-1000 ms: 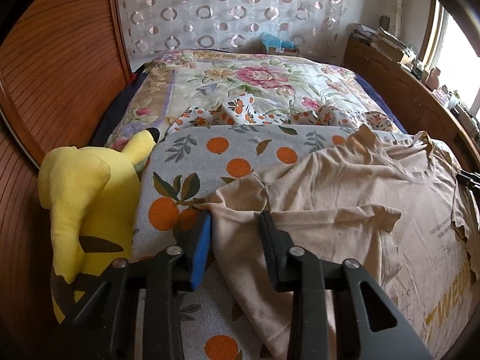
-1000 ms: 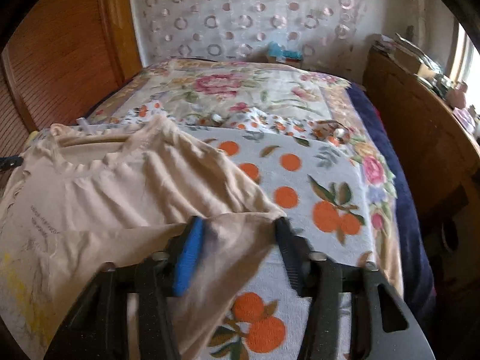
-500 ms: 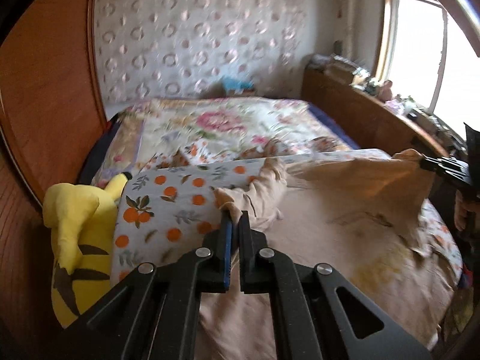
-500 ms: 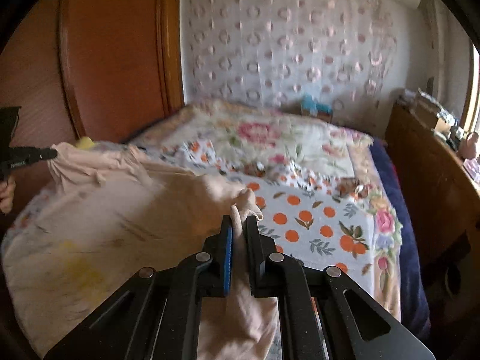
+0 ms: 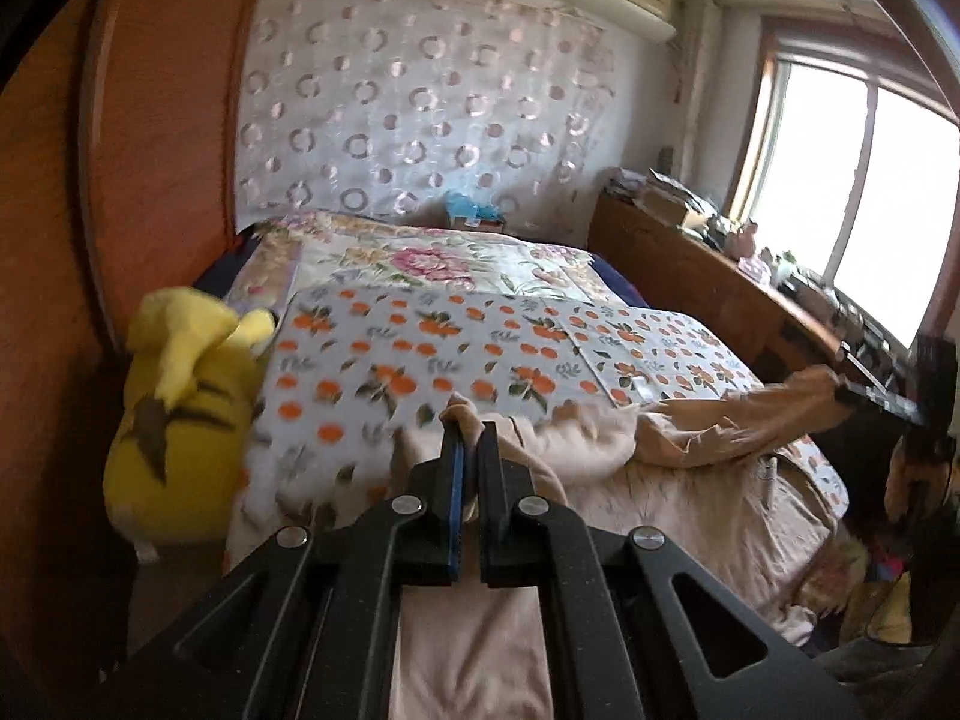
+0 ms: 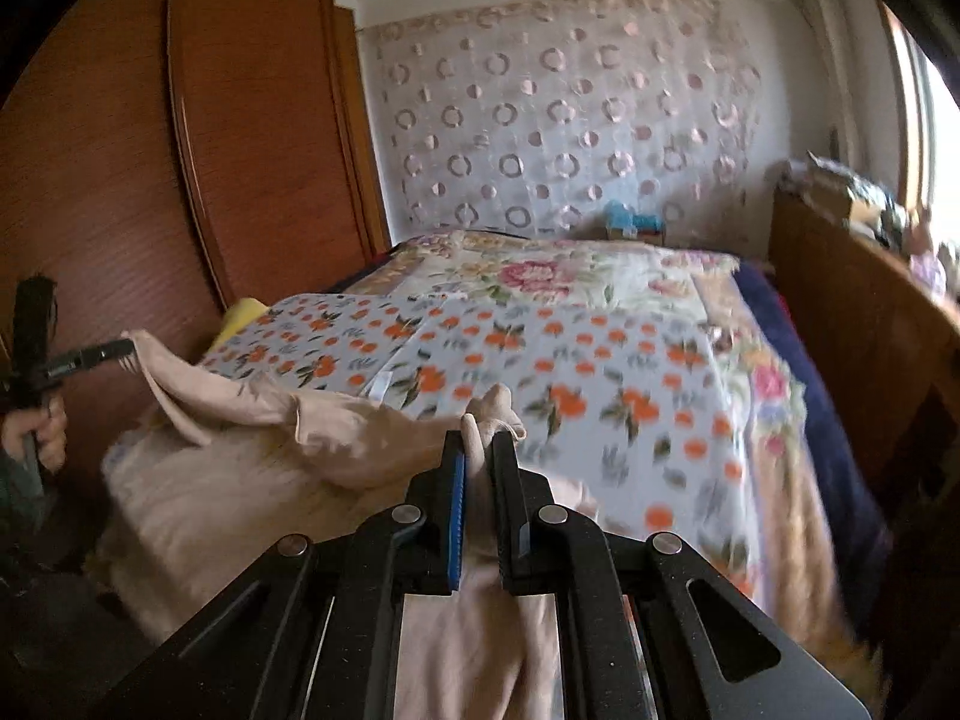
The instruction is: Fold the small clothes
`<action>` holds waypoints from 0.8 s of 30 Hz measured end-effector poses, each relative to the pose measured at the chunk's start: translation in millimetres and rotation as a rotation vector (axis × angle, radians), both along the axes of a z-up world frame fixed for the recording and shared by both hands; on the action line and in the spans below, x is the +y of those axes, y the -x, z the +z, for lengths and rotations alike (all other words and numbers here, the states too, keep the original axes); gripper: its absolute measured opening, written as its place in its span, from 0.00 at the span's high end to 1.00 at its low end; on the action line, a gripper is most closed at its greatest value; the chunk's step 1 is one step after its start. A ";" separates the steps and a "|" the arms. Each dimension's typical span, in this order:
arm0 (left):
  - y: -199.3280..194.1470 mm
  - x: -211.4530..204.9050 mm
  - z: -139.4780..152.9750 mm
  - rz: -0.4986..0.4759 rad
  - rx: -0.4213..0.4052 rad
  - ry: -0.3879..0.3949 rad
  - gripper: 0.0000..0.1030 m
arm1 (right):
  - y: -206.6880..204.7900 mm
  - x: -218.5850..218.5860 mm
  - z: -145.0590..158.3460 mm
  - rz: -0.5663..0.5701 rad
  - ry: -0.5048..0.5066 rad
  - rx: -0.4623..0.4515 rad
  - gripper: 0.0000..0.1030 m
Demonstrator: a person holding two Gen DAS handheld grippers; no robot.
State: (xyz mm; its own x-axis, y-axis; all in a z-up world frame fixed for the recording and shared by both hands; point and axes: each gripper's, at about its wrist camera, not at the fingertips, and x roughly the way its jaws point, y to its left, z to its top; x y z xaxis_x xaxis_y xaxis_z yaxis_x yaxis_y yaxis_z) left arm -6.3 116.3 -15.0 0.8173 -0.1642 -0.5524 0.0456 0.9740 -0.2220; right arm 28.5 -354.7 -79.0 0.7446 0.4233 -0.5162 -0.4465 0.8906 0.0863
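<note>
- at the far left a yellow plush toy [image 5: 180, 420] sat slumped between the wooden wardrobe [image 5: 120, 180] and the bed's edge.
- the left gripper [image 5: 470, 450] had its jaws pinched nearly together on a bunched corner of the beige t-shirt [image 5: 660, 498], fabric poking up between the tips.
- the shirt hung lifted off the near end of the bed, slung between the two grippers and sagging in the middle, its lower part draped over the bed's edge.
- beyond it lay the orange-print blanket [image 5: 450, 354], flat on the bed, with a floral quilt [image 5: 432, 258] further back.
- the right gripper [image 6: 480, 450] was clamped narrow on another bunched corner of the shirt, cloth trailing down between its fingers [image 6: 507, 480].
- at the right stood a cluttered wooden cabinet [image 6: 852, 312].
</note>
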 end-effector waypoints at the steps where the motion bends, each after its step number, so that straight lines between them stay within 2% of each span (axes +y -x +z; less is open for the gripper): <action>1: 6.1 0.9 -1.2 0.006 0.001 0.003 0.96 | 5.1 -1.9 -1.2 -0.007 0.001 0.008 0.92; 5: 32.1 6.8 0.4 0.035 0.000 -0.014 0.96 | 21.6 -12.6 2.0 -0.033 0.017 0.022 0.92; 10: 55.2 19.2 3.8 0.066 0.000 -0.020 0.96 | 60.5 -12.7 26.5 -0.042 0.054 0.038 0.92; 18: 54.5 21.6 0.5 0.055 0.039 -0.038 0.96 | 59.6 -1.5 28.2 -0.032 0.145 0.100 0.92; 19: 53.0 20.4 2.2 0.054 0.038 -0.039 0.94 | 57.5 -0.3 29.9 -0.028 0.146 0.106 0.92; 21: 50.4 18.2 4.9 0.045 0.042 -0.038 0.81 | 54.4 1.8 38.3 -0.027 0.148 0.105 0.92; 23: 49.7 16.0 10.1 0.027 0.034 -0.034 0.64 | 53.0 2.9 42.7 -0.028 0.157 0.100 0.92; 24: 48.8 15.1 12.7 0.025 0.031 -0.038 0.61 | 52.9 4.0 45.1 -0.024 0.162 0.099 0.91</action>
